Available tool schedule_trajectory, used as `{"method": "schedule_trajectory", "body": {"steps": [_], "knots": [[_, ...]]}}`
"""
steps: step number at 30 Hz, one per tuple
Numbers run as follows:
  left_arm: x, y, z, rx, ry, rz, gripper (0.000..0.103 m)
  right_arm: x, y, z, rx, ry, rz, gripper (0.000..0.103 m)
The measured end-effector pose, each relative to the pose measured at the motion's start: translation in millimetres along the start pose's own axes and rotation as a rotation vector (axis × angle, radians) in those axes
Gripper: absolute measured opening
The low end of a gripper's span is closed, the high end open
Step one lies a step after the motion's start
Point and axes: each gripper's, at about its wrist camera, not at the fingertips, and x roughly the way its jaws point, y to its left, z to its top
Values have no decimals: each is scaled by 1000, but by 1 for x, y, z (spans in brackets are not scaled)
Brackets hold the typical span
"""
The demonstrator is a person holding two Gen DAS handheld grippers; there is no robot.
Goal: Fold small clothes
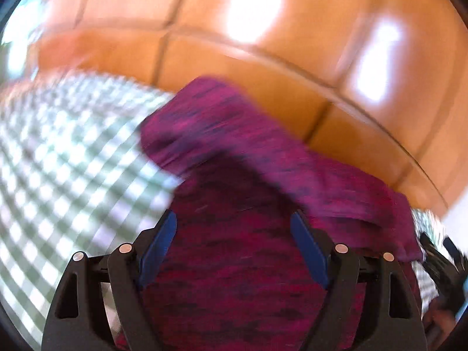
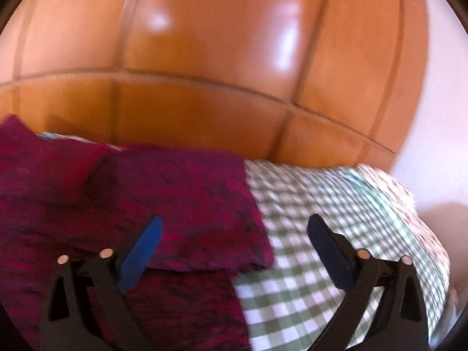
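Through the left wrist camera I saw my left gripper (image 1: 234, 231) spread wide, its blue-padded fingers (image 1: 159, 247) apart with nothing clamped between them. Below and ahead of it lay the magenta knit garment streaked with dark thread (image 1: 234, 278), which filled the gap between the fingers; whether the pads touched the fabric I could not tell, since the picture was smeared. A folded-over part of the garment rose ahead toward the glossy orange-brown panelled wooden headboard (image 1: 263, 73). To the left of the garment stretched the green-and-white checked bedcover (image 1: 58, 175).

From the right wrist camera, my right gripper (image 2: 234, 234) was likewise wide open and held nothing. Its left blue pad (image 2: 140, 254) stood over the magenta garment (image 2: 175, 199), while its dark right finger stood over the checked bedcover (image 2: 321, 204). The garment lay on the left part of the bedcover, with one layer folded over another and its edge ending between the two fingers. The wooden headboard (image 2: 204, 58) stood just behind the bed.
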Motion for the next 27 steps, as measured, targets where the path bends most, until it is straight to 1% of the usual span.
{"method": "schedule_trajectory", "body": {"steps": [1, 2, 3, 4, 5, 8, 9, 10, 11, 12, 13, 14, 16, 17, 18, 20, 23, 24, 25, 26, 27], "knots": [[8, 8, 0, -40, 38, 15, 79, -1, 4, 8, 21, 24, 87, 80], [13, 12, 0, -59, 63, 23, 79, 4, 7, 15, 67, 79, 198, 79], [18, 15, -2, -75, 88, 28, 79, 10, 9, 18, 106, 127, 276, 79], [20, 13, -3, -75, 93, 30, 79, 21, 11, 22, 181, 188, 394, 74], [20, 12, -3, -70, 91, 34, 79, 27, 14, 24, 229, 208, 454, 71], [19, 15, -4, -73, 88, 34, 79, 53, 32, 30, 301, 278, 549, 69], [18, 17, -4, -79, 89, 30, 81, 62, 39, 31, 322, 307, 566, 64], [18, 17, -4, -83, 90, 24, 82, 72, 48, 31, 344, 346, 592, 48], [19, 17, -4, -84, 92, 19, 86, 80, 54, 31, 352, 374, 611, 37], [19, 18, -4, -85, 94, 12, 88, 81, 55, 33, 349, 380, 600, 25], [19, 20, -3, -87, 96, 10, 88, 81, 56, 36, 334, 354, 595, 15], [19, 21, -3, -90, 99, 8, 88, 78, 55, 41, 318, 318, 590, 13], [21, 20, -3, -96, 102, -1, 89, 63, 50, 47, 292, 223, 547, 12], [22, 20, -3, -96, 103, -2, 89, 62, 46, 50, 290, 202, 525, 12], [23, 19, -3, -94, 106, 0, 90, 63, 43, 49, 290, 198, 513, 12], [25, 17, -3, -87, 111, 3, 91, 74, 44, 42, 268, 227, 495, 12], [22, 16, 0, -99, 101, -1, 91, 91, 55, 18, 207, 260, 459, 12], [16, 18, 2, -116, 86, -8, 90, 93, 55, 13, 208, 256, 460, 13], [5, 18, 6, -128, 47, -33, 89, 93, 51, 10, 228, 247, 469, 13], [-5, 16, 12, -116, 8, -47, 86, 94, 50, 10, 239, 245, 475, 13], [-14, 11, 18, -86, -34, -44, 85, 95, 50, 9, 244, 245, 479, 13]]}}
